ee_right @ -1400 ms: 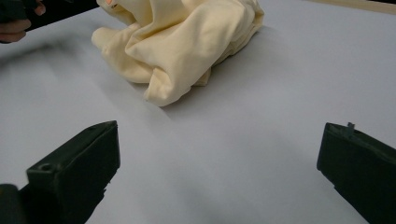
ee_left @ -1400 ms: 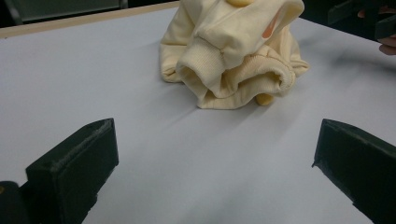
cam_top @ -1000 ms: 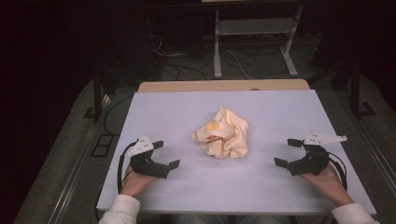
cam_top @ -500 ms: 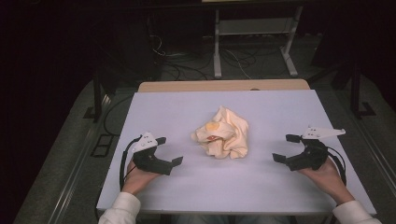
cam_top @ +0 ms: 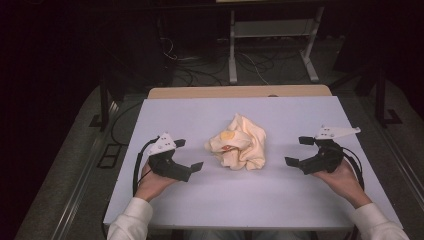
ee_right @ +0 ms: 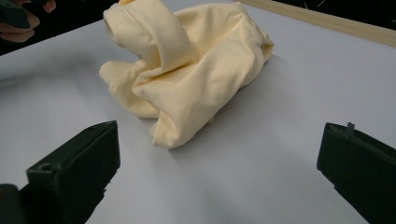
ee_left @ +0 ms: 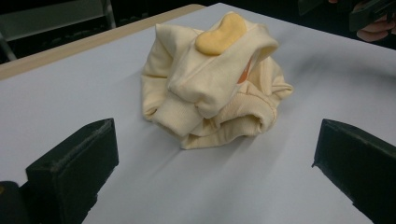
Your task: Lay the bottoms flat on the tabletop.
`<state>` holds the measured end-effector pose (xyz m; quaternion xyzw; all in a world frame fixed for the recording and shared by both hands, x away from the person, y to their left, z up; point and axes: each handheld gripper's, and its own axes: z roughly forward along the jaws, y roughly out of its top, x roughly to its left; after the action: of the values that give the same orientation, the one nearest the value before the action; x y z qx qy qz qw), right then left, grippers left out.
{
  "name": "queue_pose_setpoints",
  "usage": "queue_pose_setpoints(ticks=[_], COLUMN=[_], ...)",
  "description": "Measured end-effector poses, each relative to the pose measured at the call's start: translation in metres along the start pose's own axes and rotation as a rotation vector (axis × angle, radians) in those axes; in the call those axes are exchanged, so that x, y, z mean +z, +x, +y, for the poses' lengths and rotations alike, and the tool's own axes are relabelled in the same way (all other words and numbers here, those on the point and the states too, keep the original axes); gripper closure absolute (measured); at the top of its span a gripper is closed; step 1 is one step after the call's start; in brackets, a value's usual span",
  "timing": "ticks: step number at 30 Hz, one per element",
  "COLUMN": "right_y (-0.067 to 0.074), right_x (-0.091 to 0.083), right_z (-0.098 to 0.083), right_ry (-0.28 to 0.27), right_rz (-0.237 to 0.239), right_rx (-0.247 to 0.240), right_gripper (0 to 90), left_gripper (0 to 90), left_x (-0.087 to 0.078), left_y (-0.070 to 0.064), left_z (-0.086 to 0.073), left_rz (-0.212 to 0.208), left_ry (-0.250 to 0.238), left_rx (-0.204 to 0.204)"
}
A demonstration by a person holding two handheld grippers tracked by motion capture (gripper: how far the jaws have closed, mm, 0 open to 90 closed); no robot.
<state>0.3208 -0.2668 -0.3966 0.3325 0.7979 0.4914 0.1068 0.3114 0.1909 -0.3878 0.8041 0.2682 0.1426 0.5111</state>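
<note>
Your left gripper (cam_top: 189,155) hovers low over the surface (cam_top: 280,200), left of the cloth (cam_top: 239,142), with its jaws spread wide and nothing between them. Your right gripper (cam_top: 299,152) sits on the other side, also released, jaws apart and empty. Both point inward at the cloth, each near it but not touching.

The cloth lies crumpled in a loose heap around the middle of the surface, between your two grippers. It is pale yellow, with a darker yellow patch (cam_top: 228,135) on top and a small orange mark just below that. In your left gripper view the cloth (ee_left: 212,79) sits ahead of the open jaws and a little left of the midline, the yellow patch (ee_left: 221,34) facing up on a folded band, and rolled hems bunched along the near side. In your right gripper view the cloth (ee_right: 187,70) lies ahead and left of centre; a thick fold loops over the top and a rounded flap hangs down to the surface nearest you.

Your hands hold the grippers from below and behind, white sleeves at your wrists. A wooden edge (cam_top: 240,92) runs along the far side of the surface.
</note>
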Motion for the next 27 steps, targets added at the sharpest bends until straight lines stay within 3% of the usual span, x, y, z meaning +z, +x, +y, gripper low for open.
queue_pose_setpoints(ticks=[27], right_y=[-0.011], right_x=[0.025], right_z=[0.023], right_ry=[0.02], right_rz=[0.014], right_rx=[0.014], right_gripper=[0.0], left_gripper=[0.0], left_x=[0.021], left_y=[0.014], left_z=[0.018], left_rz=[-0.019], left_ry=[0.018], left_rx=[0.003])
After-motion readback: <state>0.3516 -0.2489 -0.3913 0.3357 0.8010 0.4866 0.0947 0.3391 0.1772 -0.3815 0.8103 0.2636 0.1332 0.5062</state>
